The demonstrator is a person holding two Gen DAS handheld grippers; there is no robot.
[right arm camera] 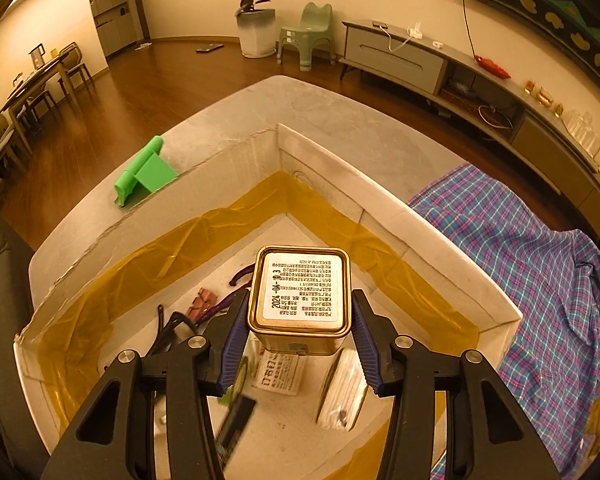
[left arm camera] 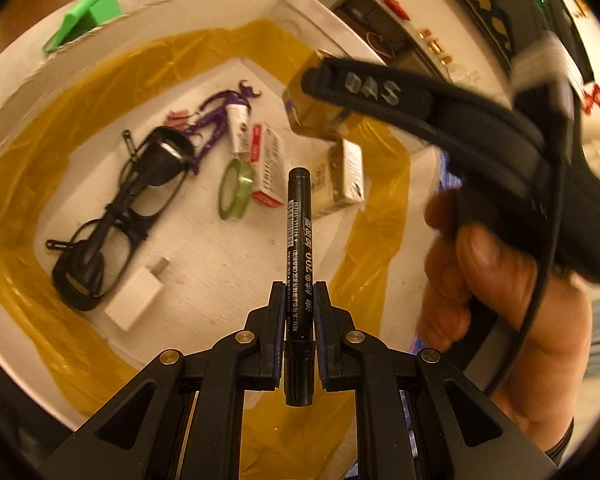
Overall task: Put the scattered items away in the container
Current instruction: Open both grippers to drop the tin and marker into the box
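Container (left arm camera: 28, 92), a white box with yellowish tape along its inner walls, fills the centre and left of the left wrist view and the lower middle of the right wrist view. On its floor in the left wrist view lie black glasses (left arm camera: 112, 216) at centre left, a white charger (left arm camera: 134, 300) just below them, a purple figure (left arm camera: 220, 116) and a small white tube (left arm camera: 238, 128) toward the upper middle, a green ring (left arm camera: 236, 194), a red and white box (left arm camera: 266, 160) beside it, and a gold and white box (left arm camera: 340, 178) right of centre. Low in the middle of that view the left hand-held gripper (left arm camera: 300, 300) is pressed onto a black marker (left arm camera: 298, 232), which points up the frame over the box floor. At upper right the right hand-held gripper (left arm camera: 328, 80) appears blurred, with a hand (left arm camera: 500, 280) on its grip. In the right wrist view the right hand-held gripper (right arm camera: 300, 312) pinches a gold tin (right arm camera: 300, 300) between its blue pads (right arm camera: 236, 340), the tin's printed label facing the camera, above the box interior. A green stand (right arm camera: 144, 172) sits on the worktop (right arm camera: 340, 120) at the box's far left wall, and a plaid cloth (right arm camera: 520, 260) lies at right.
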